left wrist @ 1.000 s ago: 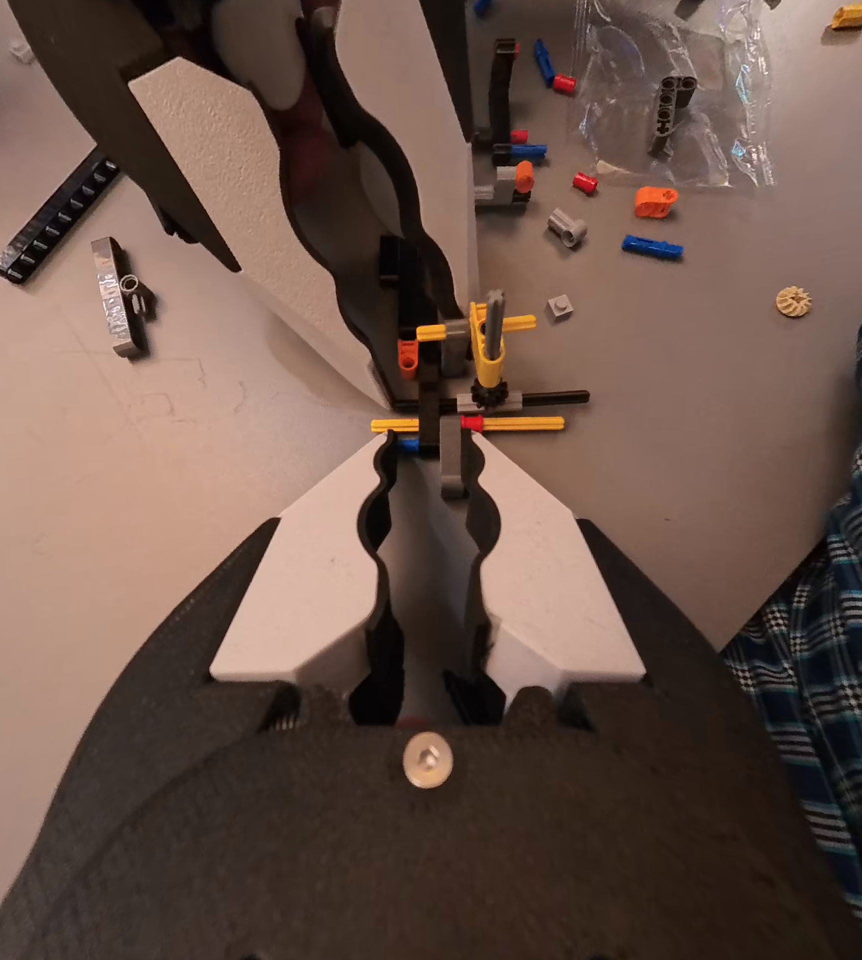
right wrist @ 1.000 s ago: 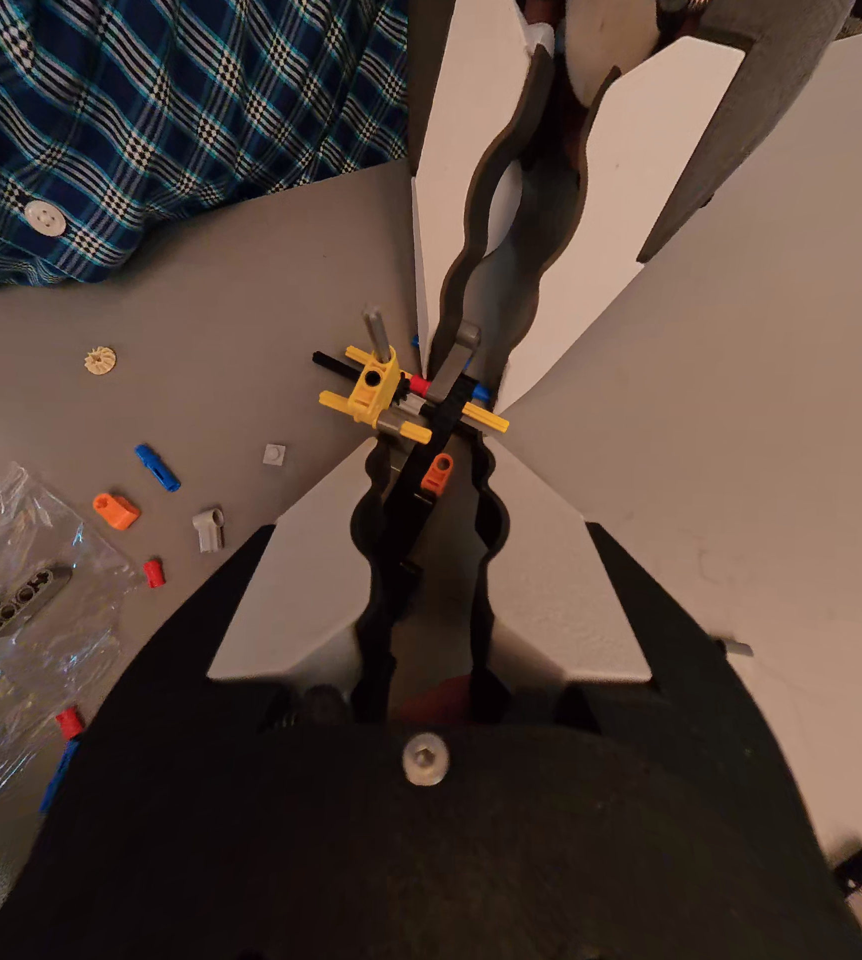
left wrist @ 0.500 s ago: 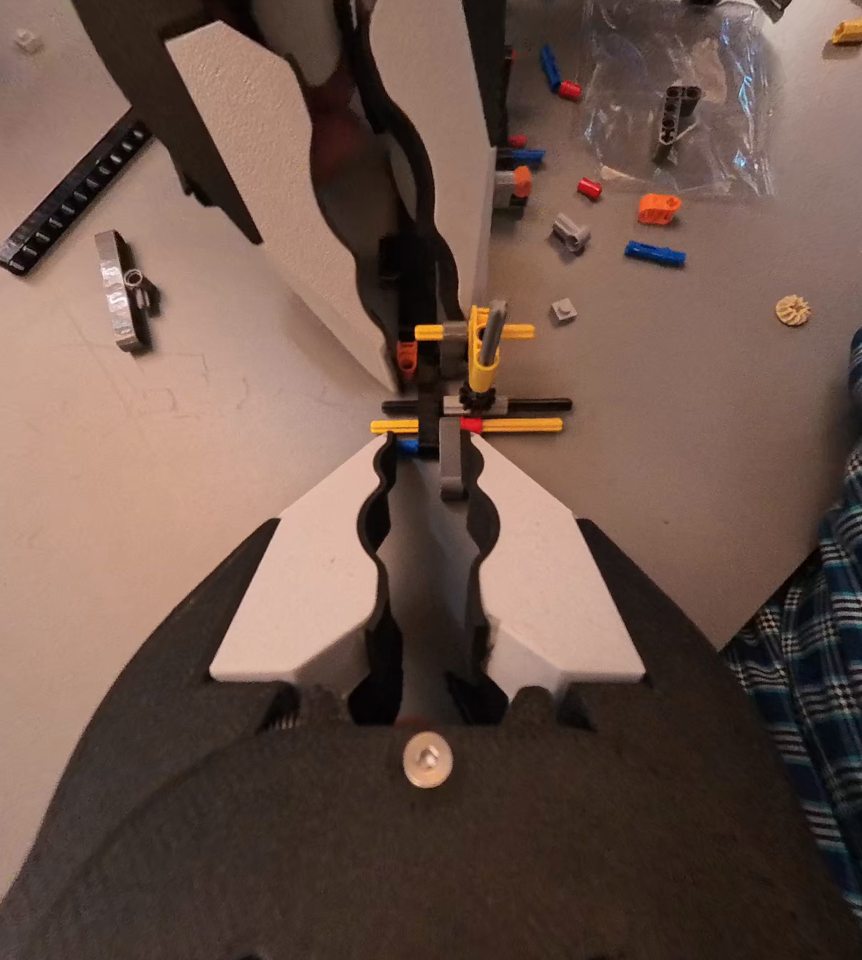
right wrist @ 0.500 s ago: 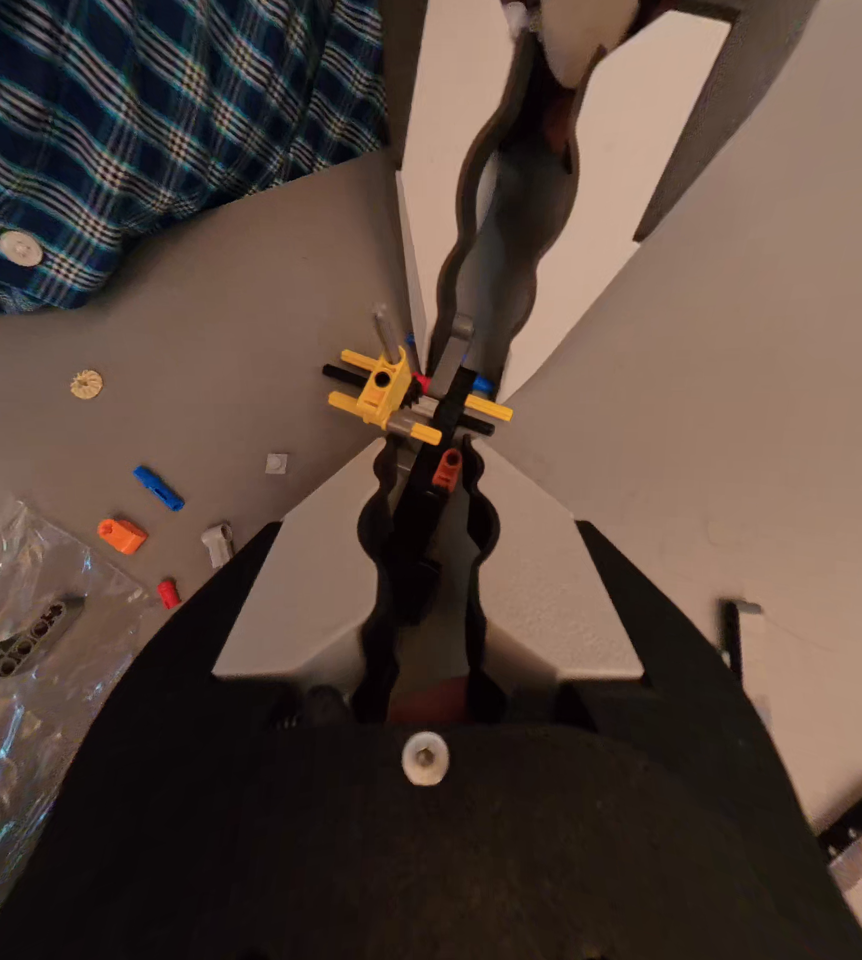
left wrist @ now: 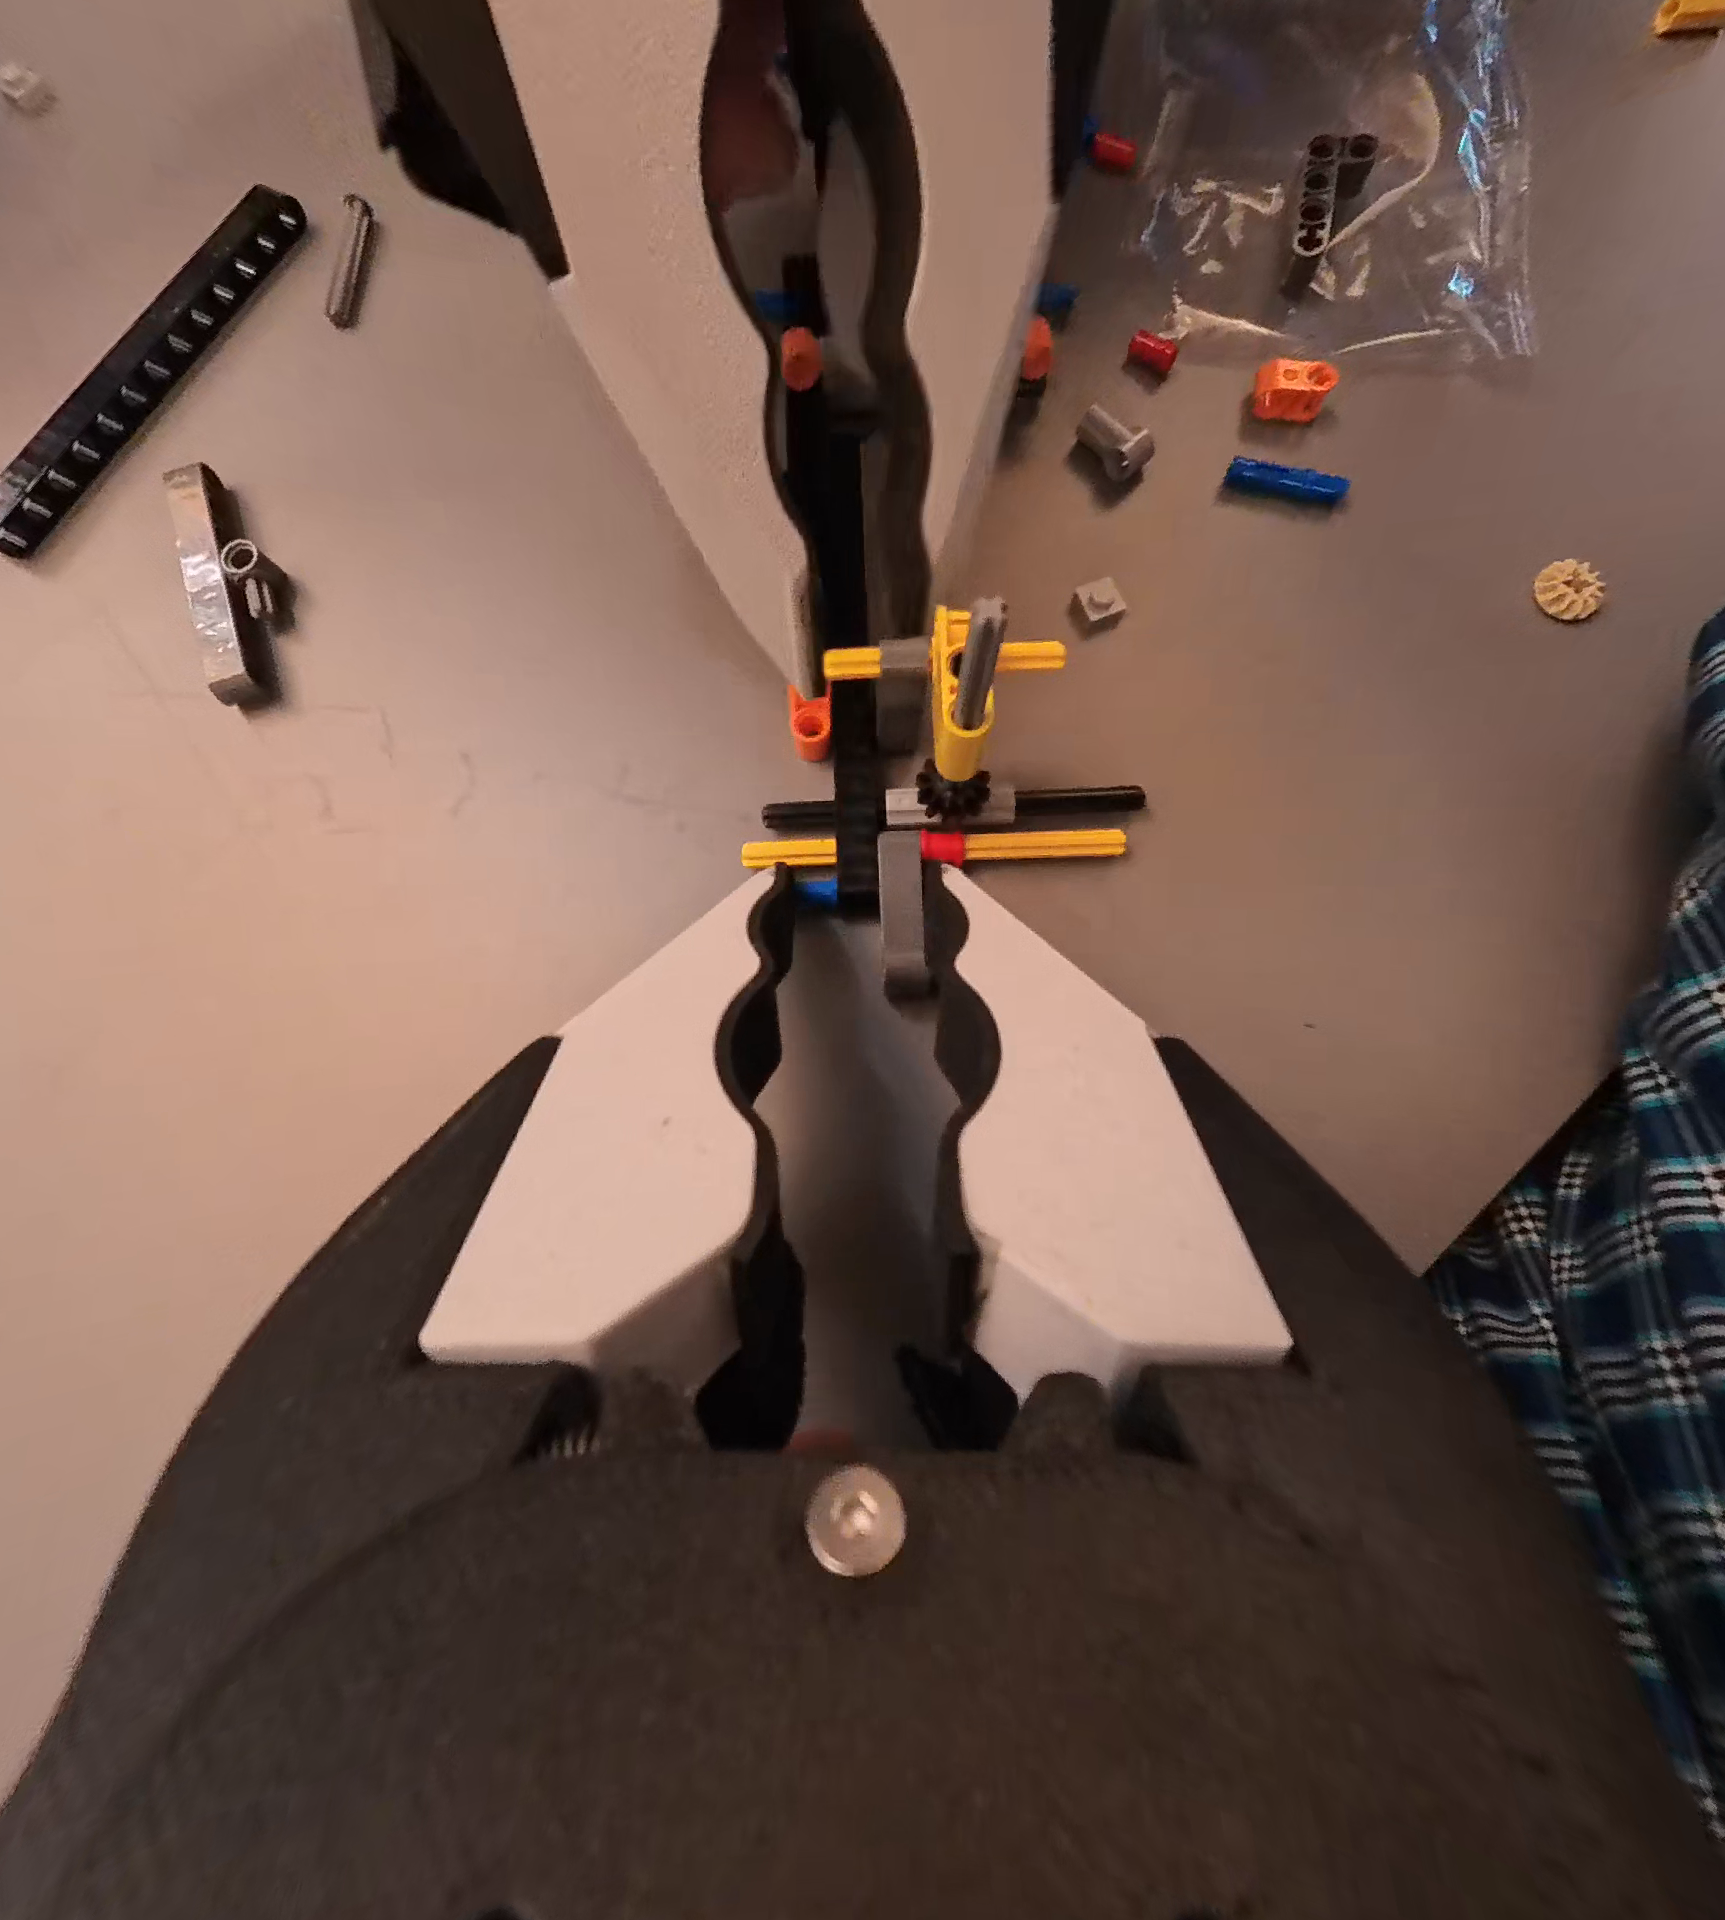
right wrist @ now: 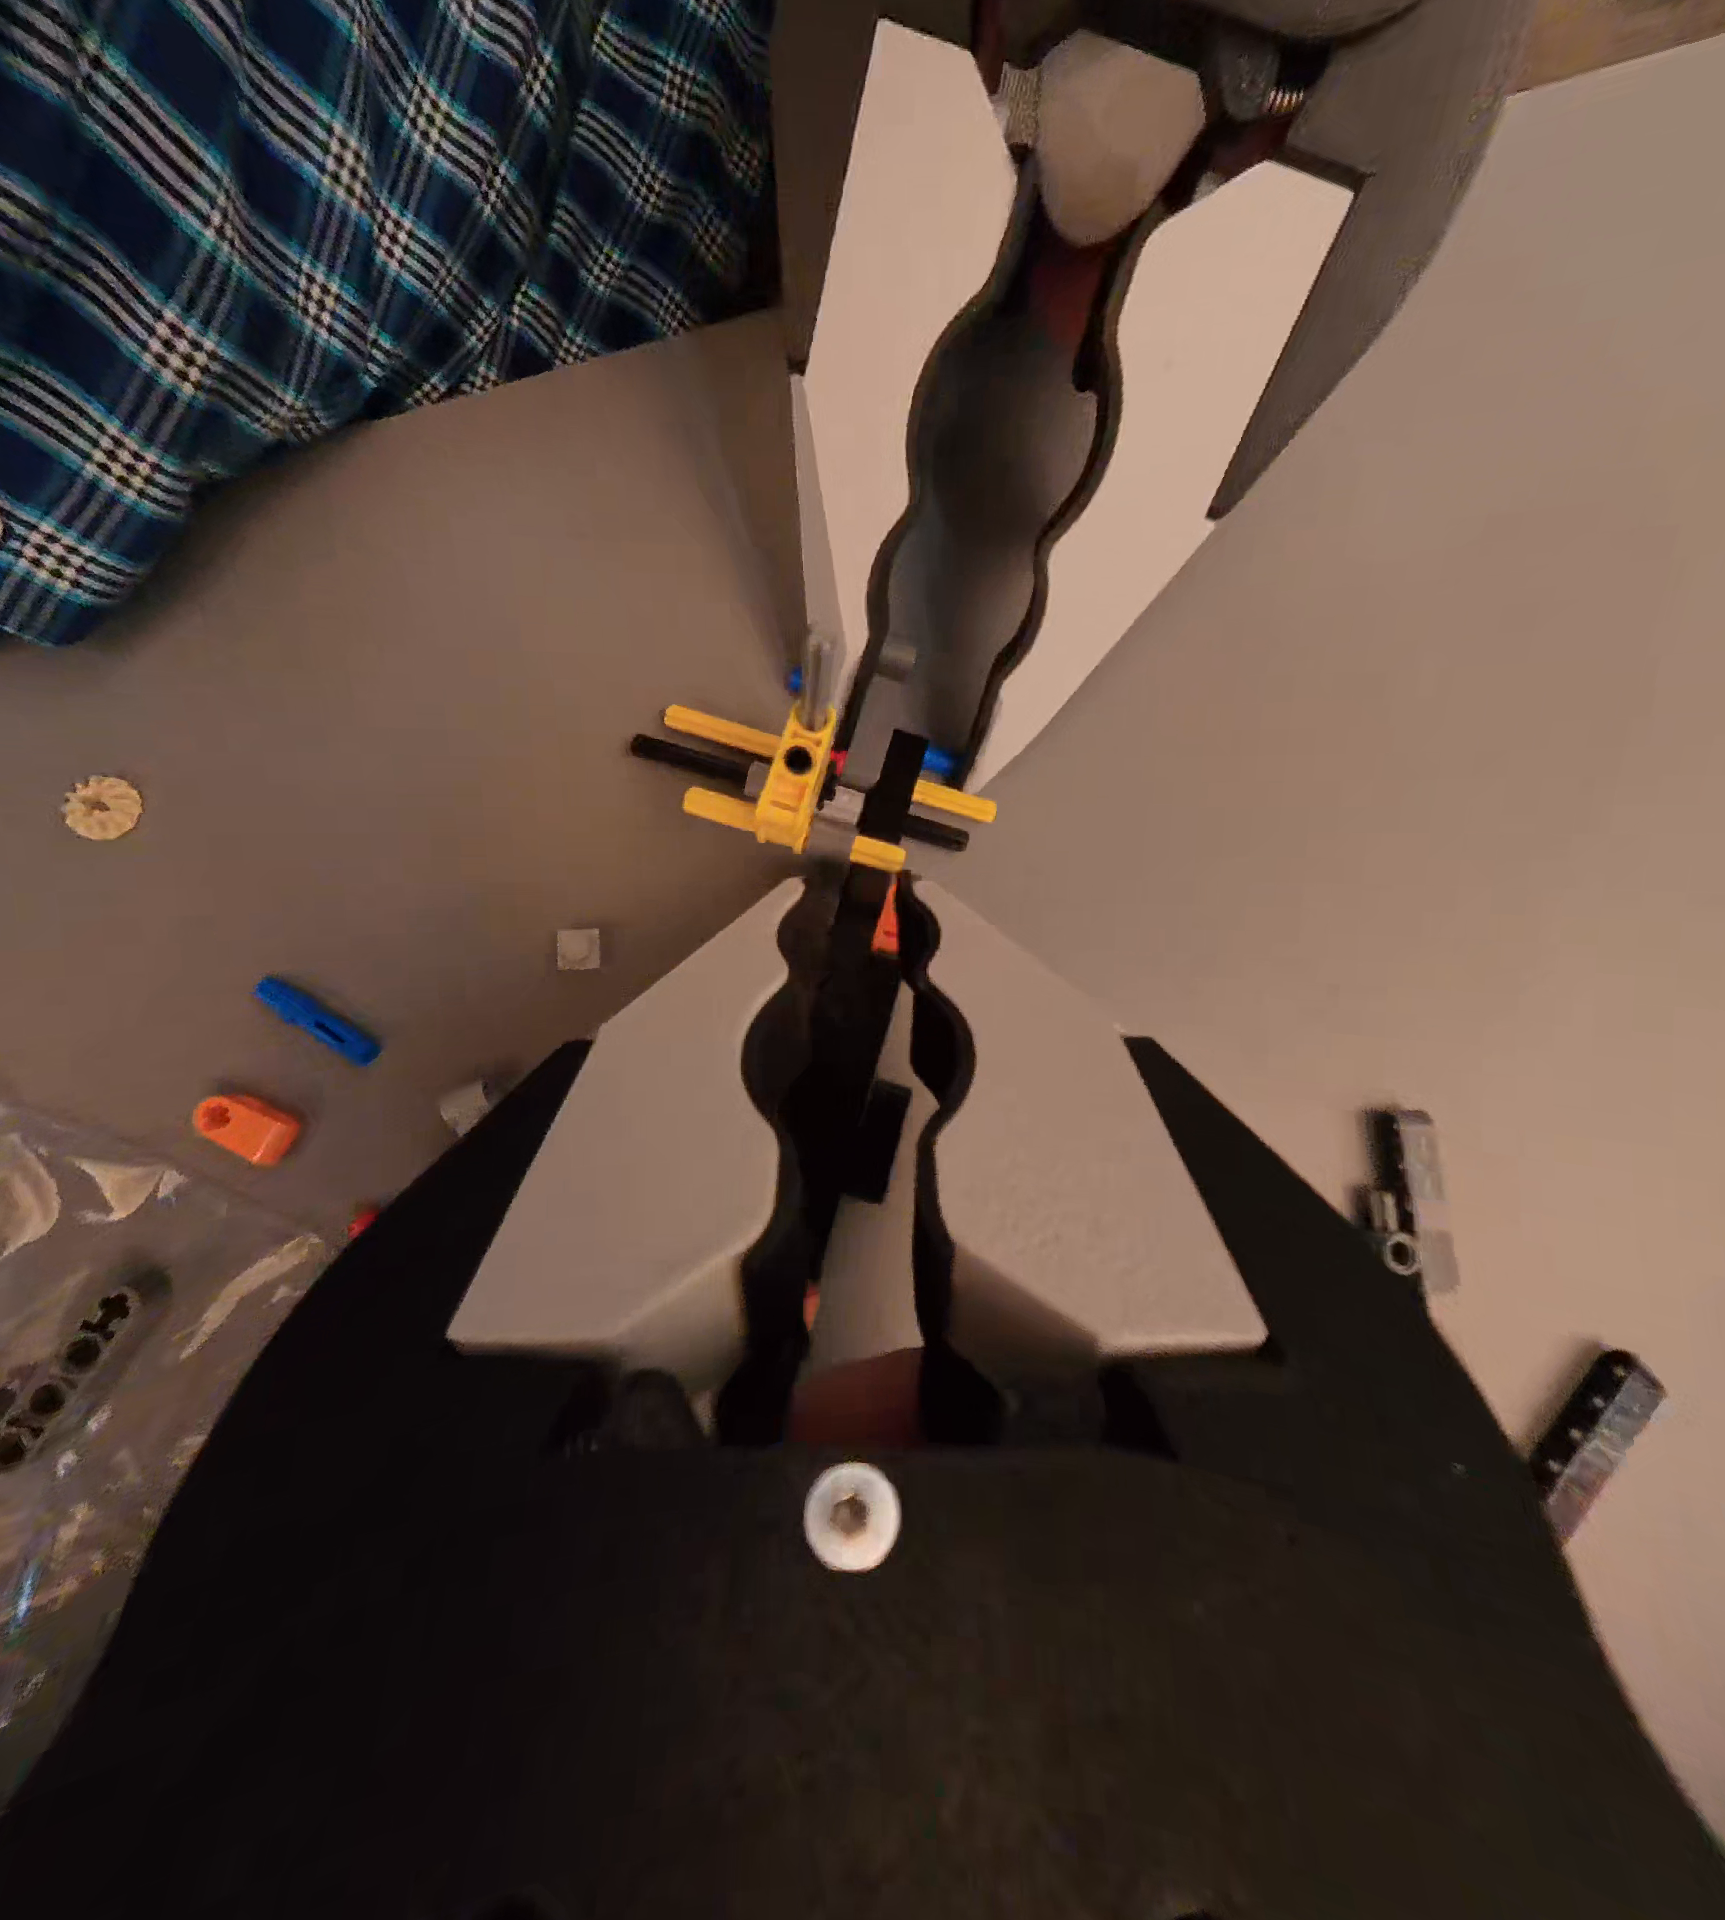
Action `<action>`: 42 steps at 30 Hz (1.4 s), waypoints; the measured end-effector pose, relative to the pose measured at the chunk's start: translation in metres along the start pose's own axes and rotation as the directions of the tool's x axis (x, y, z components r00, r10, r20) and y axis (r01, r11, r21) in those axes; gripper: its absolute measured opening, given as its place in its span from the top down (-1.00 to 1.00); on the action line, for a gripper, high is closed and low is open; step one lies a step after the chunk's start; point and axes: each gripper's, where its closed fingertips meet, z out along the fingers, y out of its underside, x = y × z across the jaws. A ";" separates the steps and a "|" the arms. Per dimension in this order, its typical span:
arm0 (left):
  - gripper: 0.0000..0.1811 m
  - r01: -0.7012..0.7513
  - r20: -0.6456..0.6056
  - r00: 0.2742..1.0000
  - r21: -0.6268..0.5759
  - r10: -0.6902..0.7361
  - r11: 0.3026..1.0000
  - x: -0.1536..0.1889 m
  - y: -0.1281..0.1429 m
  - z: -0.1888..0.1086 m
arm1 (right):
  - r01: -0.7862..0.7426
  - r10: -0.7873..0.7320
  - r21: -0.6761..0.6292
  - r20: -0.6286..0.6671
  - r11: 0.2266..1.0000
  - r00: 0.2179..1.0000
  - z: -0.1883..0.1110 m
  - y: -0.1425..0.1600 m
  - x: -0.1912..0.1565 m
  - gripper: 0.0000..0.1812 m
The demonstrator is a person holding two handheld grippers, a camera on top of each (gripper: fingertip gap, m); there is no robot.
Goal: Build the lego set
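A small lego assembly (left wrist: 899,810) hangs above the grey table between my two grippers. It has a black beam, two yellow axles, a black axle, a black gear and a yellow connector with a grey axle. It also shows in the right wrist view (right wrist: 806,790). My left gripper (left wrist: 868,894) is shut on its near end, where a grey beam (left wrist: 905,925) and a blue pin sit. My right gripper (right wrist: 858,899) is shut on the black beam with an orange piece. The right gripper (left wrist: 863,644) faces the left one head-on.
On the table lie a long black beam (left wrist: 136,369), a grey beam with a pin (left wrist: 219,587), a plastic bag (left wrist: 1357,208), an orange connector (left wrist: 1294,387), a blue pin (left wrist: 1284,483) and a tan gear (left wrist: 1570,592). A person's plaid shirt (left wrist: 1720,1143) is at the table's right edge. My two grippers' fingertips are within a few centimetres of each other. About 11 centimeters separates my right fingertips from the orange connector (left wrist: 1294,387). Seen from the right wrist view (right wrist: 265,1121) as well.
The right gripper has swung from the upper left to straight opposite the left gripper. The assembly has turned with it. Both grippers have stayed shut on it.
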 end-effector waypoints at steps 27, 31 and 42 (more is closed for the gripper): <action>0.76 0.010 0.007 1.000 0.010 -0.010 1.000 -0.002 -0.001 0.002 | -0.015 0.016 0.014 -0.066 1.000 0.998 0.001 -0.002 -0.003 0.94; 0.76 0.015 0.016 1.000 0.011 -0.015 1.000 -0.003 -0.002 0.003 | -0.062 0.063 0.011 -0.063 0.998 0.996 -0.002 0.000 0.000 0.93; 0.76 0.073 0.133 0.988 0.009 -0.074 0.997 -0.013 -0.004 0.006 | -0.496 0.485 0.017 -0.240 0.868 0.841 -0.026 -0.005 -0.016 0.69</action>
